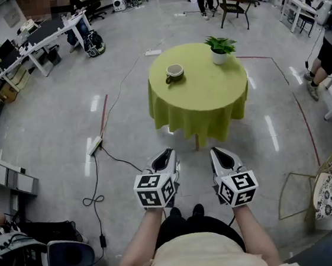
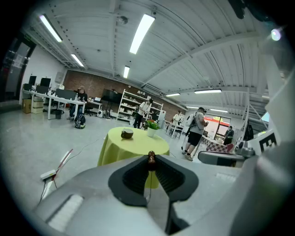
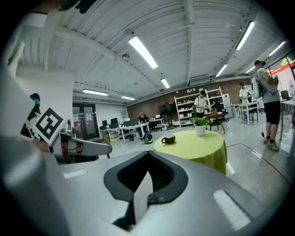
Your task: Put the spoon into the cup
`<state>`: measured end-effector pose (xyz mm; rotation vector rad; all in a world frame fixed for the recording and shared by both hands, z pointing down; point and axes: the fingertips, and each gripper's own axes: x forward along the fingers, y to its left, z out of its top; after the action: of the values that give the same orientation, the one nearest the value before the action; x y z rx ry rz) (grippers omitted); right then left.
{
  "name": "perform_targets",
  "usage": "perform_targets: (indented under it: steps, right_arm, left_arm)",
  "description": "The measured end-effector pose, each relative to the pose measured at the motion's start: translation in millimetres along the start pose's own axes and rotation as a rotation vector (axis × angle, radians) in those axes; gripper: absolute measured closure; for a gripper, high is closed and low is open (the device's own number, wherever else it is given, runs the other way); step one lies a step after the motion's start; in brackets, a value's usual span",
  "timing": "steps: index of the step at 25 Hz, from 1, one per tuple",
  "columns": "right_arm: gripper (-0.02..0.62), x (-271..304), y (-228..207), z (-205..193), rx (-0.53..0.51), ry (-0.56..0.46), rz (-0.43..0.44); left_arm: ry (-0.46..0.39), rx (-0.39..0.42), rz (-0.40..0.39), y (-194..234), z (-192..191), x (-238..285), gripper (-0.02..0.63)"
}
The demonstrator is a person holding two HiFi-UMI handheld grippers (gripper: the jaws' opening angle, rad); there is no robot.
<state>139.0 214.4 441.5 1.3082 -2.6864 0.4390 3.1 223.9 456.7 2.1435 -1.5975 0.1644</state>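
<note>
Spoon (image 2: 151, 158) shows only as a small, rounded brown knob at the very front of the left gripper (image 2: 151, 162). The jaws are closed on it, and a thin line that seems to be its stem runs down between the ribbed black pads. The bowl of the spoon cannot be made out. The right gripper (image 3: 148, 154) has its jaws closed tip to tip with nothing between them. Its dark pads form a pointed hollow in a smooth grey shell.

In the head view both grippers sit side by side just in front of the person's body. They are level with each other, point forward and tip slightly down. The bare forearms (image 1: 143, 239) reach straight out behind them.

Ahead, and well apart from both grippers, stands a round surface (image 1: 210, 103) draped in a soft yellow-green cloth that hangs in folds. The cup (image 1: 174, 71) rests on it toward the left. It is squat and rounded, brown outside with a pale rim and a small handle. A leafy green plant (image 1: 220, 48) in a white pot stands near the far right edge. Smooth grey floor (image 1: 124, 134) lies all around.
</note>
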Motion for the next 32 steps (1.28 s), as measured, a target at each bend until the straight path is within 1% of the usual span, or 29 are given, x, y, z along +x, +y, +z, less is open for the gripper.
perform_targets:
  steps: [3, 8, 15, 19, 23, 32]
  right_arm:
    - [0.595, -3.9, -3.5, -1.3, 0.009, -0.012, -0.002]
    - [0.594, -1.8, -8.1, -3.5, 0.011, -0.003, 0.019]
    - [0.594, 4.8, -11.8, -0.4, 0.012, -0.010, 0.048]
    - [0.594, 15.3, -15.7, 0.0, 0.020, -0.007, 0.044]
    - [0.594, 28.7, -31.5, 0.0, 0.020, -0.006, 0.032]
    - [0.594, 93.8, -52.1, 18.5, 0.035, 0.017, 0.007]
  left_arm:
    - [-0.001, -0.004, 0.005, -2.7, -2.6, 0.3, 0.558]
    - [-0.015, -0.019, 0.021, -3.3, -1.0, 2.5, 0.558]
    - [-0.025, -0.008, 0.040, -4.2, 3.8, 8.7, 0.558]
    - [-0.028, -0.013, 0.048, 6.1, 9.8, 15.7, 0.558]
    - [-0.039, -0.017, 0.050, 14.1, 15.1, 35.6, 0.558]
    - [-0.030, -0.033, 0.043, 56.5, 50.1, 89.3, 0.558]
